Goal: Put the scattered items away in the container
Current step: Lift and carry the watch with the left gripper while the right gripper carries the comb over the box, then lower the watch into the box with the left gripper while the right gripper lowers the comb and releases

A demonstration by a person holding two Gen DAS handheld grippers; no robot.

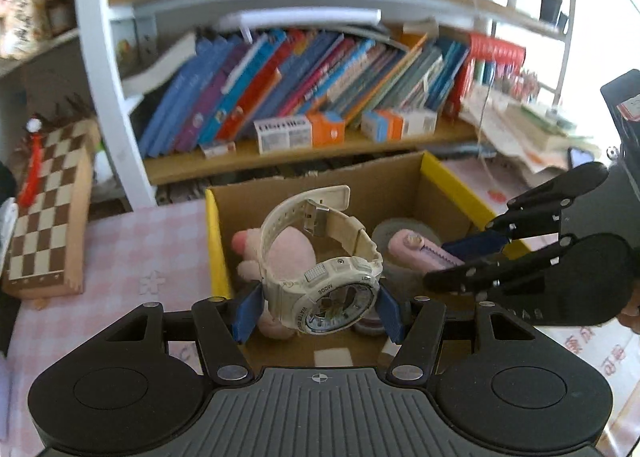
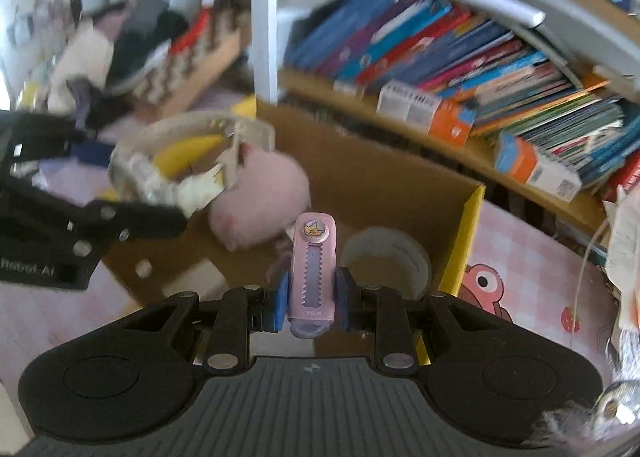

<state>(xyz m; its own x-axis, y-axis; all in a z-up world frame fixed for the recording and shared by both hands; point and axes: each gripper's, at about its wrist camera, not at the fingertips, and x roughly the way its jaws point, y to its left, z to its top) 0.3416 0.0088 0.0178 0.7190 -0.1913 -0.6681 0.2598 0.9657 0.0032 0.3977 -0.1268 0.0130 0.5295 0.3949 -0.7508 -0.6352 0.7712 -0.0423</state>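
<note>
Tools (image 1: 318, 307) over pink checked tablecloth (image 1: 132, 257), bookshelf (image 1: 304, 153) behind

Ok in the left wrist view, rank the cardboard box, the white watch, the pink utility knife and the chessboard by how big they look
1. cardboard box
2. chessboard and white watch: look similar, but the watch is much nearer the camera, so unranked
3. pink utility knife, partly hidden

A white-framed bookshelf (image 1: 100, 69) with wooden boards stands along the far edge of the counter (image 1: 132, 257), which wears a pink checked cloth. Its lower board carries leaning books (image 1: 304, 77) with small boxes (image 1: 298, 133) in front; a folded chessboard (image 1: 48, 209) sits at the counter's left edge. Bright daylight washes out the right side.
</note>
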